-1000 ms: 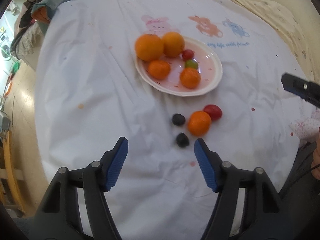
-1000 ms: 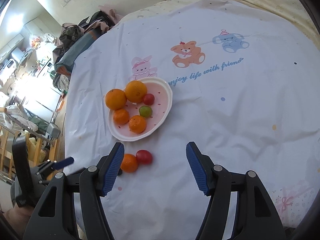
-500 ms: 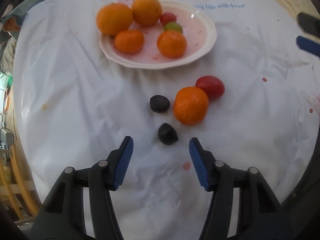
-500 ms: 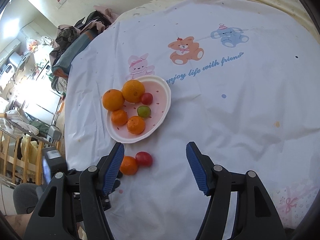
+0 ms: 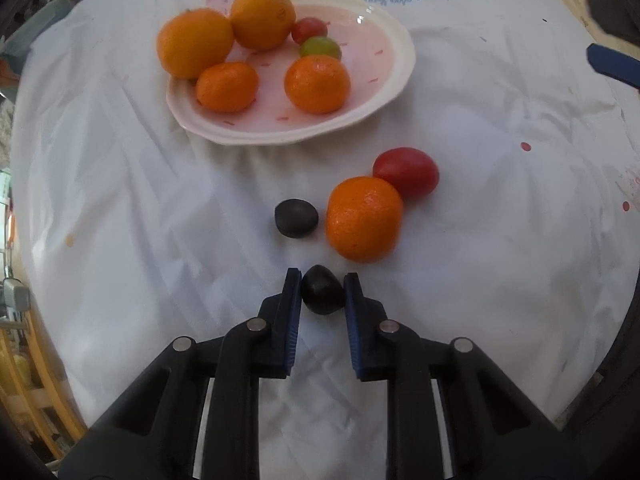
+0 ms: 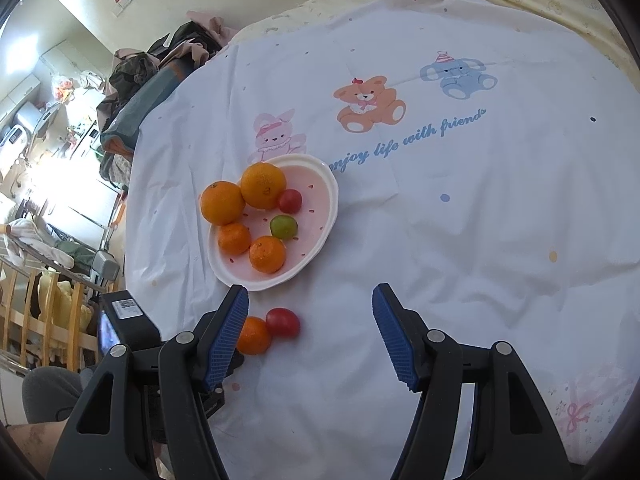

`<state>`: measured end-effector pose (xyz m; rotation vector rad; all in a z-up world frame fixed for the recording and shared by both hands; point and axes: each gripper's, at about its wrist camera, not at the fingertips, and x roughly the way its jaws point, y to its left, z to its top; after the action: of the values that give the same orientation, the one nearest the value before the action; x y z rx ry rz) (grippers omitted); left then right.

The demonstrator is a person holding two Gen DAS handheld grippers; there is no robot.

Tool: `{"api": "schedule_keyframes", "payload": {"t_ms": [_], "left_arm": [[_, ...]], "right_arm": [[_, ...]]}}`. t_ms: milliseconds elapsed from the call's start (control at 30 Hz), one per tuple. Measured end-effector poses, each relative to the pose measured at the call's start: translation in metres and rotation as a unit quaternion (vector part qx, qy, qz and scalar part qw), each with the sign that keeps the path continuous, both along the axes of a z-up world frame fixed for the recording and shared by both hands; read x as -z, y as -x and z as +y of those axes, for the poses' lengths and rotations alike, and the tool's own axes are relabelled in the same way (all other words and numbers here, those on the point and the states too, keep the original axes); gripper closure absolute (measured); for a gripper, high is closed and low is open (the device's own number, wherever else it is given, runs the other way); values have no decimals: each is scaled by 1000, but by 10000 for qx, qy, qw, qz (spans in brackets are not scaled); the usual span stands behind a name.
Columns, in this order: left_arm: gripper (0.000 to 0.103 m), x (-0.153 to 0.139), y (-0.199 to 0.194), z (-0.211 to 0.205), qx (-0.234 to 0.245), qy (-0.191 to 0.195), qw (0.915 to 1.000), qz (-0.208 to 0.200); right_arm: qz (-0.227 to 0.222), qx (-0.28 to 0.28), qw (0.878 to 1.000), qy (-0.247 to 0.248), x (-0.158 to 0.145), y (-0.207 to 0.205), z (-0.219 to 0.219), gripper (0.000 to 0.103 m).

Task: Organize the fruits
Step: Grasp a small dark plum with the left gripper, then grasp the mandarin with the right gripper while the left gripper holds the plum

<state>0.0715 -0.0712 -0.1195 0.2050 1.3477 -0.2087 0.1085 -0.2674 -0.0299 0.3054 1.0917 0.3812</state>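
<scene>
My left gripper (image 5: 322,286) is shut on a small dark plum (image 5: 322,290) that rests on the white cloth. Just ahead lie a second dark plum (image 5: 296,218), a loose mandarin (image 5: 363,219) and a red tomato (image 5: 406,172). Farther on, a pink plate (image 5: 394,68) holds two oranges, two mandarins, a red tomato and a green fruit. My right gripper (image 6: 310,300) is open and empty, held above the cloth; the plate (image 6: 326,204), the loose mandarin (image 6: 253,335) and the tomato (image 6: 282,322) show past its left finger.
The white cloth (image 6: 460,208) has printed bears and blue lettering beyond the plate. A pile of clothes (image 6: 152,68) lies at the table's far left edge. A wooden rail (image 6: 36,308) stands left of the table. The right gripper's fingertips (image 5: 612,64) show at the left view's right edge.
My left gripper moved forward and down to the near dark plum and closed on it. The right gripper has barely moved and stays open.
</scene>
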Motion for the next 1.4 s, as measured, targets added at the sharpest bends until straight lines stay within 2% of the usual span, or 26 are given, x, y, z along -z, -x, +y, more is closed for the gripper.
{"api": "schedule_keyframes", "payload": {"t_ms": [133, 300, 600, 733, 1000, 1067, 1200, 1400], "left_arm": [[86, -21, 10, 4, -162, 162, 9996, -150], [86, -62, 18, 25, -407, 209, 9972, -586], [86, -123, 17, 62, -886, 231, 9862, -1382], [86, -119, 11, 73, -1019, 276, 9837, -1456], [86, -88, 3, 82, -1481, 469, 9830, -979], [86, -87, 2, 82, -1482, 351, 9832, -1005], [86, -81, 3, 82, -1508, 165, 9835, -988], [85, -75, 0, 94, -1782, 238, 9806, -779]], "right_arm": [[-20, 7, 10000, 5, -1, 0, 0, 36], [-45, -14, 10000, 15, -3, 1, 2, 36], [-6, -111, 9998, 156, 1, 1, 9, 36], [59, -148, 9996, 240, 6, 1, 13, 36], [233, -332, 9984, 395, 20, 5, 27, 36], [340, -382, 9981, 337, 25, 5, 32, 36], [853, -489, 9950, -188, 45, 2, 42, 36], [1698, -714, 9796, -808, 84, -5, 71, 37]]}}
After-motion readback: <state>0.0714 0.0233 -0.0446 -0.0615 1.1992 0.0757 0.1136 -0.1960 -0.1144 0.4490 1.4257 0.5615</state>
